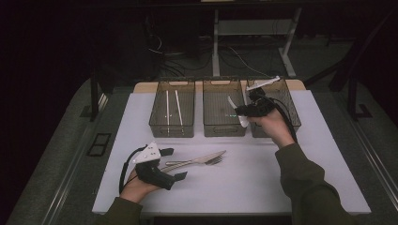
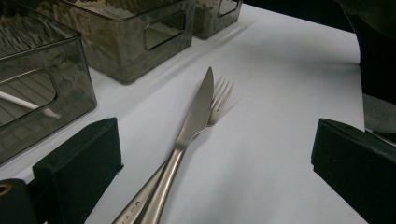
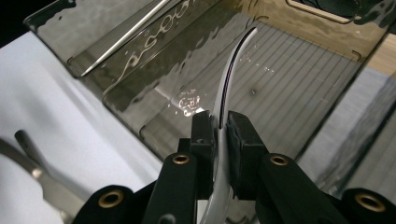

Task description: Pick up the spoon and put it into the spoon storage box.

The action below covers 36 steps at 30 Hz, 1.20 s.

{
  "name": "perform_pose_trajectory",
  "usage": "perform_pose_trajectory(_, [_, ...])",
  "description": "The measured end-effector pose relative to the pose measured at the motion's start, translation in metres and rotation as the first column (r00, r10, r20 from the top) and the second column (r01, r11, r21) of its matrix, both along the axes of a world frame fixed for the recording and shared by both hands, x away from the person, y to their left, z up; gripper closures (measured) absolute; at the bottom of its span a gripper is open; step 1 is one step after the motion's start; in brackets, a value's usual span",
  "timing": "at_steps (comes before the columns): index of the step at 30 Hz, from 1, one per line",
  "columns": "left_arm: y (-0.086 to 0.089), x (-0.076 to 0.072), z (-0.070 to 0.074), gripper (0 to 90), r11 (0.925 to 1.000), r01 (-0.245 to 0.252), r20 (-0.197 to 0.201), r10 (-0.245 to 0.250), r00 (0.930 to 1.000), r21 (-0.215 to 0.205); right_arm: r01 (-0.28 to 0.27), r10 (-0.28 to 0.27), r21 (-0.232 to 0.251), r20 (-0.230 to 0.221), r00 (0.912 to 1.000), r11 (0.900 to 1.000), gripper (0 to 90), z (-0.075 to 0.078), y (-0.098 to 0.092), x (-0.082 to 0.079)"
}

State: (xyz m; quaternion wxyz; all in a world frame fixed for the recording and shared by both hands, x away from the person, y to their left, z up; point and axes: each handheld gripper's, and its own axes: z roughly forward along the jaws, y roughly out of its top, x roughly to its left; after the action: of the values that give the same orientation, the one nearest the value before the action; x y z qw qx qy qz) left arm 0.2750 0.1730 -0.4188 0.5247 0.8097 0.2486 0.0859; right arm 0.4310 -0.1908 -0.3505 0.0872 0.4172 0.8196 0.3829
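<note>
Right gripper, upper right of the high view, fingers clamped on a white plastic utensil held over the middle bin, long axis pointing into it. Left gripper fingers apart, straddling knife and fork.

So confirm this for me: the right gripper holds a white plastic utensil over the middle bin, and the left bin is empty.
Not quite. The left bin is not empty: the high view shows two white sticks lying in it. The rest stands: the right gripper is shut on the white plastic utensil over the middle bin.
</note>
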Motion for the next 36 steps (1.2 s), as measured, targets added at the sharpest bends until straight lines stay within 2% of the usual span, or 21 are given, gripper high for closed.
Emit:
perform_pose_trajectory(6, [0.001, 0.000, 0.000, 0.7, 1.0000, -0.002, 0.001, 0.002, 1.0000, -0.004, 0.015, -0.015, 0.008, 0.007, 0.9999, 1.000, 81.1, 0.000, 0.010, 0.013])
perform_pose_trajectory(9, [0.001, 0.000, 0.001, 0.7, 1.0000, -0.002, 0.002, 0.002, 1.0000, -0.006, 0.022, -0.022, -0.005, 0.007, 0.9997, 1.000, 81.1, -0.001, 0.015, 0.019])
perform_pose_trajectory(17, [0.000, 0.000, 0.001, 1.8, 1.0000, 0.004, 0.006, -0.004, 1.0000, -0.006, 0.035, -0.036, -0.023, -0.010, 0.9993, 0.999, 81.1, -0.013, 0.027, 0.035])
perform_pose_trajectory(27, [0.002, -0.001, 0.001, 1.8, 1.0000, 0.001, 0.002, -0.001, 1.0000, -0.010, 0.042, -0.045, -0.076, -0.035, 0.9984, 0.996, 81.0, -0.031, 0.038, 0.053])
perform_pose_trajectory(33, [0.002, 0.000, 0.001, 1.8, 0.9999, -0.001, 0.003, 0.001, 1.0000, -0.010, 0.039, -0.046, -0.103, -0.067, 0.9967, 0.994, 81.0, -0.043, 0.044, 0.059])
perform_pose_trajectory(36, [0.002, -0.001, 0.002, 1.8, 0.9999, 0.001, 0.005, -0.001, 1.0000, -0.010, 0.041, -0.051, -0.127, -0.079, 0.9956, 0.991, 81.0, -0.044, 0.047, 0.060])
